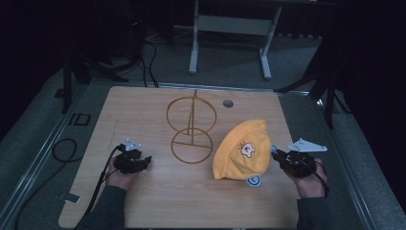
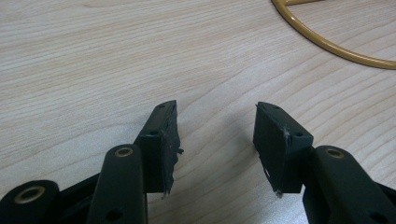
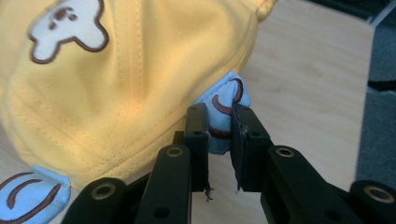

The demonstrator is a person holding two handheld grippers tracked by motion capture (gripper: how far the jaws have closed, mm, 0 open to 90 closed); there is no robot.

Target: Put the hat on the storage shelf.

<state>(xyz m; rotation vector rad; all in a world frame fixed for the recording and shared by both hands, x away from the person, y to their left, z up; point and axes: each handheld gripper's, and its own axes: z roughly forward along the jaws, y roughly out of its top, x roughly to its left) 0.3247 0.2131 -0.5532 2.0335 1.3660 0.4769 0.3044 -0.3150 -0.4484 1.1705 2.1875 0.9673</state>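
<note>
A yellow cap (image 1: pixel 242 148) with a white cartoon patch hangs tilted at the table's right, its lower edge near the wood. It has light blue ears with brown marks; one ear (image 1: pixel 253 180) lies below it. My right gripper (image 1: pixel 274 152) is at the cap's right side, shut on the other blue ear (image 3: pixel 226 100) of the cap (image 3: pixel 130 79). A gold wire stand (image 1: pixel 192 120) with two rings stands mid-table, left of the cap. My left gripper (image 1: pixel 146 160) rests low on the table left of the stand, open (image 2: pixel 215 121) with nothing between its jaws; the stand's base ring (image 2: pixel 327 44) lies beyond it.
The wooden table (image 1: pixel 143 105) has a grey round plug (image 1: pixel 228 103) near its far edge. A white desk frame (image 1: pixel 194 48) stands on the floor behind it. A black cable (image 1: pixel 62 148) loops on the floor at the left.
</note>
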